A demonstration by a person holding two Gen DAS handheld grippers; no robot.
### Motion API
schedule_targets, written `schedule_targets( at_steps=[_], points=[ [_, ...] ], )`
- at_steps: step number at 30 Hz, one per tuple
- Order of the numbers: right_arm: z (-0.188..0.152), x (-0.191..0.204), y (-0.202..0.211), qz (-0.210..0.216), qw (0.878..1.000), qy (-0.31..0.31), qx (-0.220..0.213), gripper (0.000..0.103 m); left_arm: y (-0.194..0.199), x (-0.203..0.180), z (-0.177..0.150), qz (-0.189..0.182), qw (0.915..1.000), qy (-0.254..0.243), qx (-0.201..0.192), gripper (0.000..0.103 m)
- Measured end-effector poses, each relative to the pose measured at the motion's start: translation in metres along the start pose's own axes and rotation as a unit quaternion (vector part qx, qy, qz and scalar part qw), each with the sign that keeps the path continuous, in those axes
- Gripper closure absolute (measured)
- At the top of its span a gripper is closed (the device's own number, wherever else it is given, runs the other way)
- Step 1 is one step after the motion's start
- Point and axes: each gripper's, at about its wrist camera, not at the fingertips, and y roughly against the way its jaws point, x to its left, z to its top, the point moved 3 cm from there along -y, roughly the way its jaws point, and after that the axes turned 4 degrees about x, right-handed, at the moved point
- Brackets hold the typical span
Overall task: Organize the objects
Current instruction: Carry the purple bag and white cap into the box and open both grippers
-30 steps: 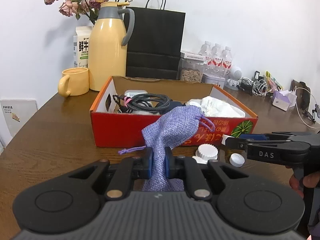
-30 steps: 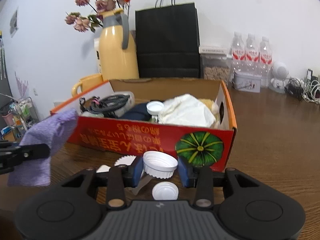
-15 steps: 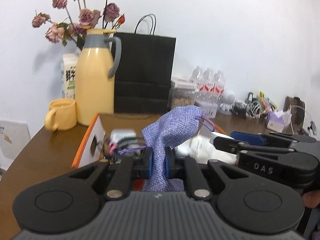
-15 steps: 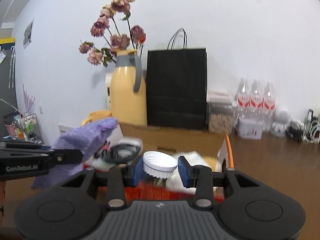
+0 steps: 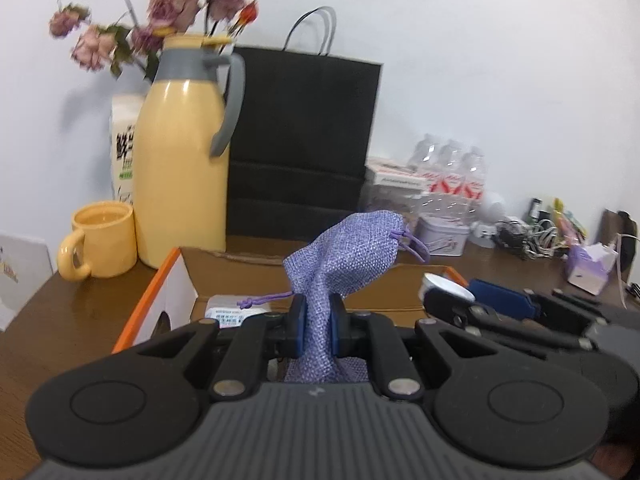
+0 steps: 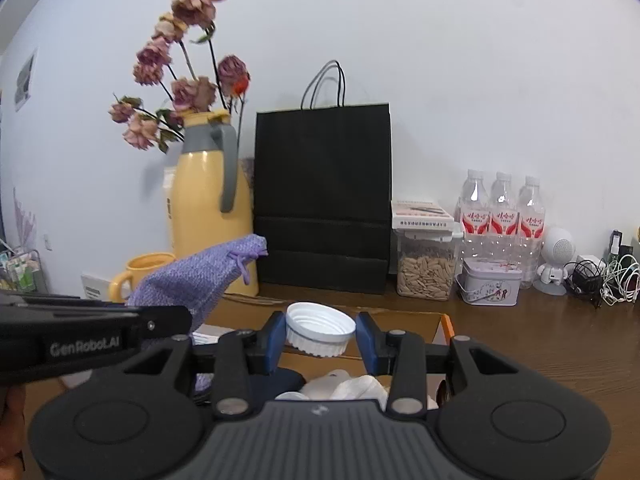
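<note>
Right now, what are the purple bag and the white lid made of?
The purple bag looks like coarse woven cloth, something like burlap or linen: you can see the criss-cross threads, it has a cord drawstring, and it bends softly in the left gripper. The white lid looks like smooth, matte plastic, with moulded ridges round its side; the right gripper holds it.

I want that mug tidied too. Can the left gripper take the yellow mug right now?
Probably not: the left gripper has its jaws shut on the purple pouch, and the yellow mug stands off to the side.
</note>
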Motion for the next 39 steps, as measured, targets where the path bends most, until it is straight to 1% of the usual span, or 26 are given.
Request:
schedule_targets(
  at_steps=[1,4,8,10,11,12,13,14,15,16,17,18,20,21,22,33,36,39],
  points=[
    [-0.005,-0.001,-0.004,-0.001,1.0,0.005,0.0,0.066,-0.005,0.002,-0.002,0.003,1.0,0.001,0.003,0.091],
    [-0.016,-0.003,-0.017,0.009,1.0,0.012,0.025,0.066,-0.019,0.007,-0.008,0.002,0.9997,0.004,0.023,0.091],
    [-0.022,-0.001,-0.023,0.018,0.999,0.009,0.037,0.066,-0.024,0.012,-0.015,0.003,0.9995,0.002,0.03,0.09],
    [-0.025,0.0,-0.026,0.015,0.999,0.011,0.043,0.066,-0.025,0.013,-0.017,0.006,0.9995,0.004,0.031,0.088],
    [-0.026,0.0,-0.027,0.013,0.999,0.01,0.046,0.066,-0.023,0.013,-0.017,0.009,0.9996,0.003,0.027,0.084],
    [-0.027,-0.001,-0.027,0.011,0.999,0.009,0.048,0.065,-0.022,0.013,-0.018,0.011,0.9997,0.001,0.021,0.073],
    [-0.027,-0.002,-0.027,0.008,0.999,0.007,0.048,0.065,-0.02,0.013,-0.018,0.013,0.9998,-0.002,0.016,0.065],
    [-0.028,-0.003,-0.027,0.005,0.999,0.004,0.047,0.064,-0.018,0.012,-0.018,0.014,0.9999,-0.002,0.009,0.048],
    [-0.028,-0.003,-0.026,0.004,0.999,0.002,0.047,0.053,-0.015,0.012,-0.017,0.016,0.9999,-0.001,-0.001,0.031],
    [-0.029,-0.004,-0.026,0.004,0.999,-0.002,0.046,0.045,-0.012,0.012,-0.017,0.02,0.9998,-0.002,-0.009,0.024],
    [-0.03,-0.005,-0.026,0.003,0.999,-0.004,0.044,0.027,-0.01,0.012,-0.017,0.023,0.9996,-0.001,-0.018,0.013],
    [-0.03,-0.006,-0.025,0.001,0.999,-0.004,0.044,0.015,-0.006,0.013,-0.017,0.026,0.9991,0.003,-0.033,0.0],
    [-0.03,-0.006,-0.023,0.002,0.999,-0.005,0.04,0.011,-0.001,0.014,-0.016,0.03,0.998,0.009,-0.055,0.0],
    [-0.03,-0.006,-0.022,0.002,0.999,-0.006,0.038,0.004,0.001,0.014,-0.015,0.03,0.9977,0.009,-0.061,0.0],
    [-0.03,-0.006,-0.021,0.0,0.999,-0.006,0.036,0.0,0.002,0.014,-0.014,0.029,0.9975,0.01,-0.064,0.0],
    [-0.026,-0.009,-0.007,-0.008,1.0,-0.011,0.015,0.0,0.015,0.014,-0.014,0.03,0.9959,0.014,-0.084,0.0],
    [-0.026,-0.009,0.0,-0.007,1.0,-0.006,0.01,0.0,0.021,0.013,-0.018,0.026,0.9962,0.01,-0.083,0.0],
    [-0.028,-0.008,0.008,-0.004,1.0,0.001,0.009,0.0,0.032,0.012,-0.023,0.017,0.9957,0.002,-0.091,0.0]
  ],
)
